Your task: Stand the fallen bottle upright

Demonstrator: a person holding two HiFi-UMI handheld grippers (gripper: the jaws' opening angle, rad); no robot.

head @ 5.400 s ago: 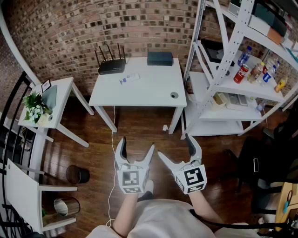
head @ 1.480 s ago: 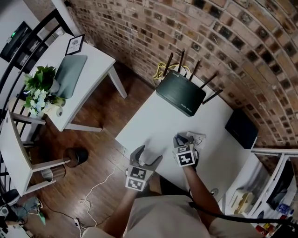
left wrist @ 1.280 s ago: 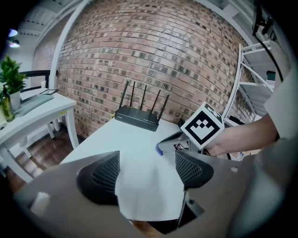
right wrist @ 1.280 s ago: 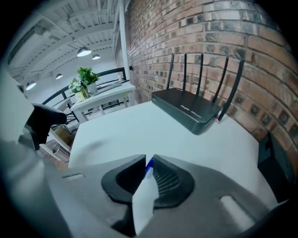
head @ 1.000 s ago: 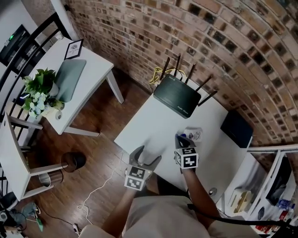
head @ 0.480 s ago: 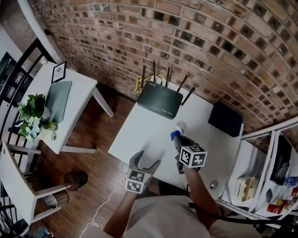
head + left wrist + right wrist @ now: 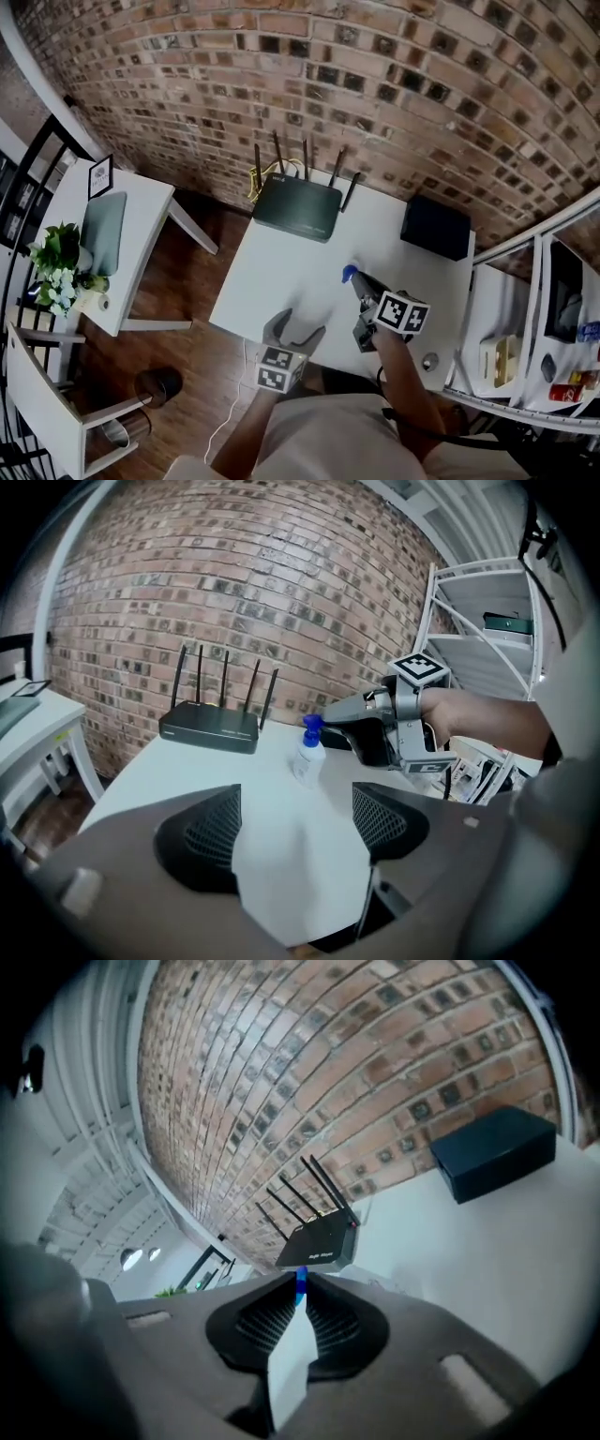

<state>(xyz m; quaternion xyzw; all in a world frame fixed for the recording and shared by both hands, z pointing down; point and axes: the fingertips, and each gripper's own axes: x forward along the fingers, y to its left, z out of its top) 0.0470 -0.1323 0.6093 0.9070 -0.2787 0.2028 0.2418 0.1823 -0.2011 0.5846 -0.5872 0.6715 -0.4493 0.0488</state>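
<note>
Presently, right gripper [image 7: 300,1290] pinches the blue cap [image 7: 312,724] of the pump bottle [image 7: 307,757], near upright on the white table [image 7: 234,775] before the router [image 7: 209,731]; left gripper [image 7: 295,822] spread, just narrowed slightly, empty. Best seat the base flat, then release squarely. Router lettering illegible

The person wears a pale short-sleeved top [image 7: 319,436]. The left gripper [image 7: 296,324] and right gripper [image 7: 358,279] are grey, each with two curved jaws lined with dark mesh-textured pads [image 7: 211,832]. Each carries a white cube [image 7: 274,367] printed with black square markers.
</note>
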